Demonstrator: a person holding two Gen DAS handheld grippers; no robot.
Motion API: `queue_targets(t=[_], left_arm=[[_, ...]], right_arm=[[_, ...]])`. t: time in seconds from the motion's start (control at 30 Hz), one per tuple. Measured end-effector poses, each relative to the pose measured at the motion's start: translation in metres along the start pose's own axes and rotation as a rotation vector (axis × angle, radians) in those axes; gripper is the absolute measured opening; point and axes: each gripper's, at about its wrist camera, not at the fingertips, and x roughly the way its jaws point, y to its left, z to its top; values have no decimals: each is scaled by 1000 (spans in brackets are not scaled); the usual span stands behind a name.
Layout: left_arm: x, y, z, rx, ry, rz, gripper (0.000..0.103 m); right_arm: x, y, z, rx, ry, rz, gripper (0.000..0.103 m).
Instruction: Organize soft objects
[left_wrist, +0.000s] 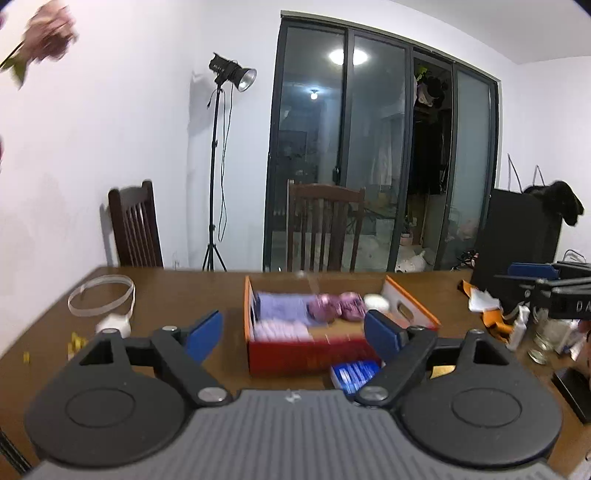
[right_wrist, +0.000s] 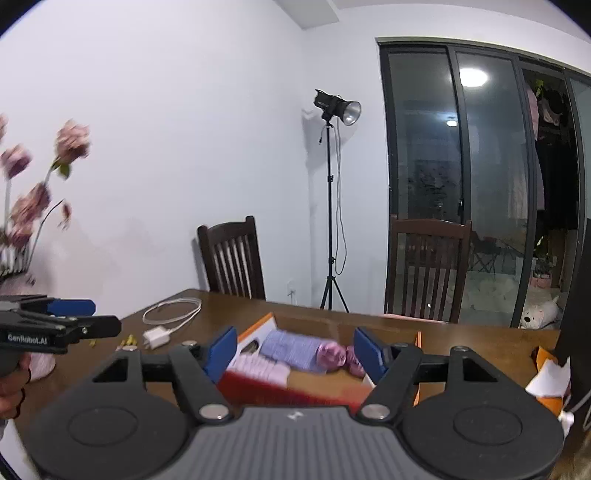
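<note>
A red and orange cardboard box (left_wrist: 306, 356) stands open on the brown table and also shows in the right wrist view (right_wrist: 258, 386). In it lie folded lilac cloths (left_wrist: 282, 308) (right_wrist: 291, 343), a paler folded stack (left_wrist: 280, 330), pink-purple soft items (left_wrist: 334, 306) (right_wrist: 330, 353) and a white roll (left_wrist: 376, 302). My left gripper (left_wrist: 293, 334) is open and empty, held above the table in front of the box. My right gripper (right_wrist: 295, 350) is open and empty, just short of the box. Each gripper shows in the other's view, the right one (left_wrist: 546, 291) and the left one (right_wrist: 70, 325).
A white charger with coiled cable (left_wrist: 110, 306) (right_wrist: 162, 332) lies at the left. A blue packet (left_wrist: 354, 374) sits by the box front. Bottles, a glass jar (left_wrist: 546, 332) and orange-white paper (left_wrist: 484, 302) crowd the right. Two wooden chairs (left_wrist: 321, 225) stand behind; flowers (right_wrist: 33, 192) at far left.
</note>
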Motion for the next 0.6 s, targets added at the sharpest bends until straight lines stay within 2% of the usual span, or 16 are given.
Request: queue_targets(t=[0.07,0.2,0.33,0.43,0.53,0.6], left_arm=[[-12,-6,-25,-20,12,-10,91],[-29,-16,-69,-77,73,-19,91],[-33,-32,-102,-71,162,-20,91],[-18,-41,-106,-44,196,-35,91],[-4,-47,-104,-40,196,-26,91],[4,-53,-103,-41,206,-49,91]], right_arm=[[-16,6,-23,-12,-5,4,78],[-43,14,-81,19,44,-14,78],[-71,8,-136,191,102,-42,80],[-65,6,-150,177,154,-50,80],[-55,-2,-151,195,143,-82,80],[-47,-10,-152,211,138,-84,80]])
